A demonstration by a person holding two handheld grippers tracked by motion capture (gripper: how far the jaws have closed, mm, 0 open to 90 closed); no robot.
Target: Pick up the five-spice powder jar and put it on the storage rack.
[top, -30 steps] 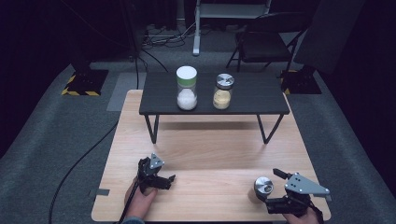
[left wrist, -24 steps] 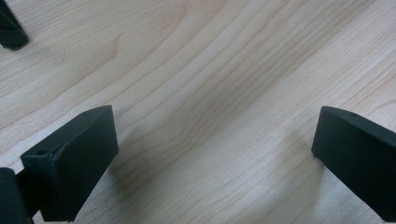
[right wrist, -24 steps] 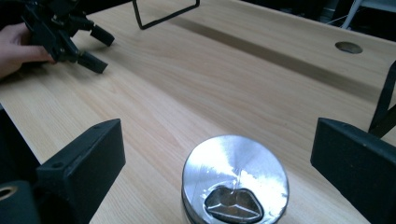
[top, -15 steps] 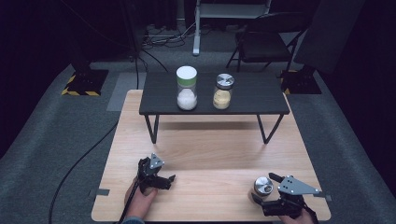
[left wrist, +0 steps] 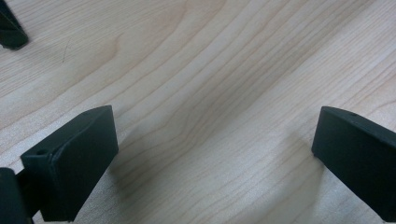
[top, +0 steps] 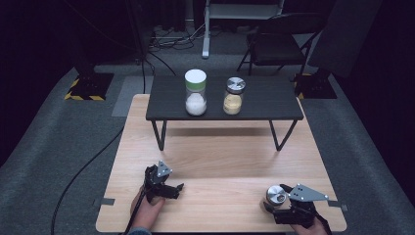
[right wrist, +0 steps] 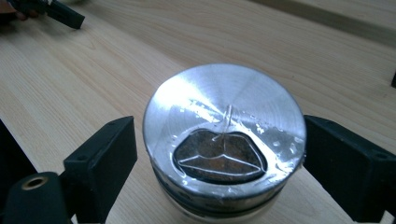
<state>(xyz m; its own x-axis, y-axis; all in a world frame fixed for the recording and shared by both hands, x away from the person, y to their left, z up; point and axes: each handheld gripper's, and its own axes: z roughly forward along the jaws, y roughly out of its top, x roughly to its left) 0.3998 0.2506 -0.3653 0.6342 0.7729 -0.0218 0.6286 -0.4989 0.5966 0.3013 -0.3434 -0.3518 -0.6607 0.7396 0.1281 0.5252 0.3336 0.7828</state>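
Currently, a small round jar with a brushed silver metal lid is being flanked by the two black jaws of the right gripper, which have just been closing around it. One jaw appears to be meeting the lid's rim, while a thin gap is being left at the other, so no firm pinch is being shown. A dark oval patch under clear tape is being displayed on the lid. The jar is being kept upright, its long axis vertical and its lid facing up, at the near right corner of the pale wooden table. The left gripper is being held spread wide over bare wood, with nothing between its jaws.
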